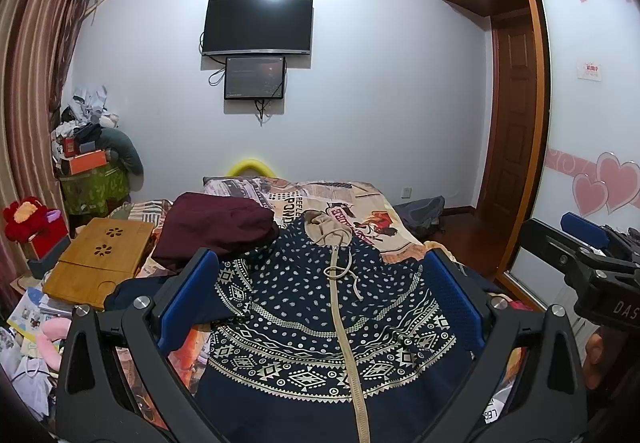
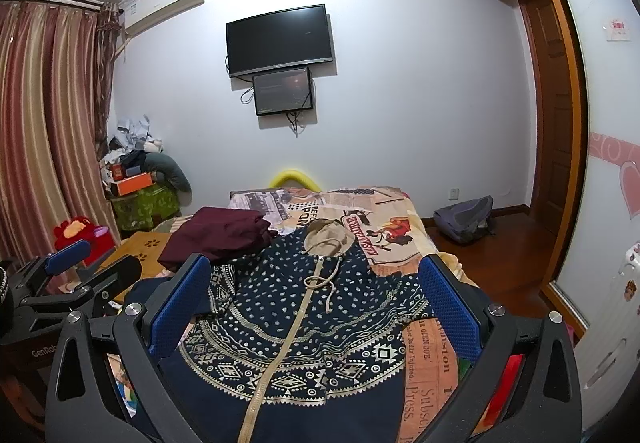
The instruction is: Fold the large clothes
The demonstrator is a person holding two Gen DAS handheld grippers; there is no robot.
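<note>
From my left, the bamboo lap tray (image 1: 100,263) sits off the bed's left edge, and a folded maroon garment (image 1: 216,225) lies on the bed (image 1: 360,199) near that edge. The navy patterned hoodie (image 1: 320,303) is spread flat along the middle of the bed, zipper (image 1: 344,323) up, its long axis running from the near edge toward the far edge, with the beige hood (image 1: 326,229) pointing away from me and the hem nearest.

My left gripper (image 1: 324,299) hovers above the hoodie, jaws spread wide and holding nothing. My right gripper (image 2: 316,307) hangs beside it over the same garment, likewise released and empty.

As I read it, folding has not begun. To do this step well, I would drop each gripper to its own side of the hoodie, pinch only the top layer at shoulder and hem, and bring the sides toward the zipper line. The drawstring (image 1: 348,277) loops loosely across the chest; I would avoid snagging it.
</note>
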